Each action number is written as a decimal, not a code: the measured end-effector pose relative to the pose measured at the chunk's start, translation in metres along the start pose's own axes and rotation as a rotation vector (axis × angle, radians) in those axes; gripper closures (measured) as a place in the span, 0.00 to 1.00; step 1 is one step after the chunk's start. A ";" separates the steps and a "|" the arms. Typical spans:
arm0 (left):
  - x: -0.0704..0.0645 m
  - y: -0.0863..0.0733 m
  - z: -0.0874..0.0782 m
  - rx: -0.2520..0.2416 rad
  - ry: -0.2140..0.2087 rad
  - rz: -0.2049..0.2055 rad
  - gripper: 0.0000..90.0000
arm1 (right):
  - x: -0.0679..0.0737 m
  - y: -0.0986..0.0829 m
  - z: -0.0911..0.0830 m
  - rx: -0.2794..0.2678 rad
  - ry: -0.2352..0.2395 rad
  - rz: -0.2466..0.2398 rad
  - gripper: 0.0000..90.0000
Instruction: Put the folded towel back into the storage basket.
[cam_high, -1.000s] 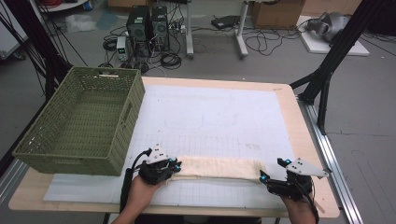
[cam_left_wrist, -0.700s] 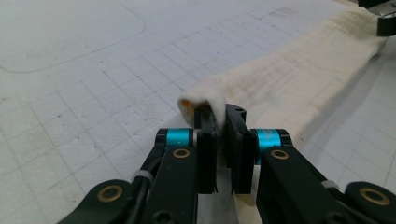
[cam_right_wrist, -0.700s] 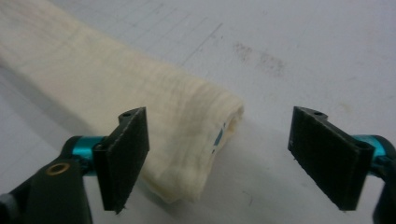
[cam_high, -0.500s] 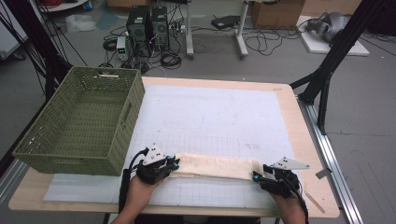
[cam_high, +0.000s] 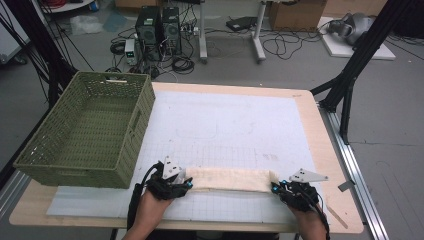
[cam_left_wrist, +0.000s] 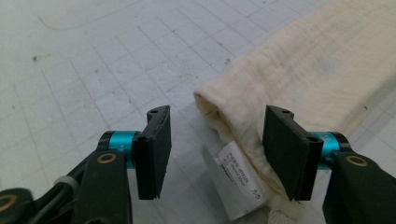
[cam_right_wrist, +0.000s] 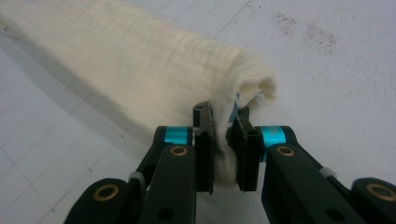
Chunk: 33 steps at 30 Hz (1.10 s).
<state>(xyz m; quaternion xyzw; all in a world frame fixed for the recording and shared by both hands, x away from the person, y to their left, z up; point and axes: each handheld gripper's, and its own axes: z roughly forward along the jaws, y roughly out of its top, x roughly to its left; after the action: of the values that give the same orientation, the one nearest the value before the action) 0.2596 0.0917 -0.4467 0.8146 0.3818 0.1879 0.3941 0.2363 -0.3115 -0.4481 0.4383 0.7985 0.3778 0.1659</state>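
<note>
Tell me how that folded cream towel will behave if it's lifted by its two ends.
The cream towel will probably sag in the middle: it is soft, folded cloth, bunching where the right tool pinches it. It looks light, since a small pinch holds it. The layers may slip apart at the left tool, whose jaws stand open around the end with the label.

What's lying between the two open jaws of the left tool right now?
In the left gripper view, the left tool straddles the folded end of the cream woven cloth, with its white sewn-in care label lying between the jaws, nearer the right-hand one.
</note>
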 end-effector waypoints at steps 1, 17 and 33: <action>-0.001 -0.001 0.001 0.006 -0.046 -0.017 0.50 | 0.000 0.000 0.000 0.000 -0.002 -0.003 0.90; 0.006 0.004 0.000 -0.016 -0.174 -0.093 0.93 | 0.002 0.000 -0.001 -0.012 -0.017 -0.023 0.91; 0.008 0.008 -0.012 -0.103 -0.190 -0.078 0.93 | -0.002 0.004 -0.019 -0.124 -0.003 -0.046 0.91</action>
<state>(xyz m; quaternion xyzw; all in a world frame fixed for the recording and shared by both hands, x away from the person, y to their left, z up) 0.2609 0.1005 -0.4327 0.7919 0.3639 0.1139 0.4769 0.2284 -0.3206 -0.4326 0.4094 0.7831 0.4220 0.2025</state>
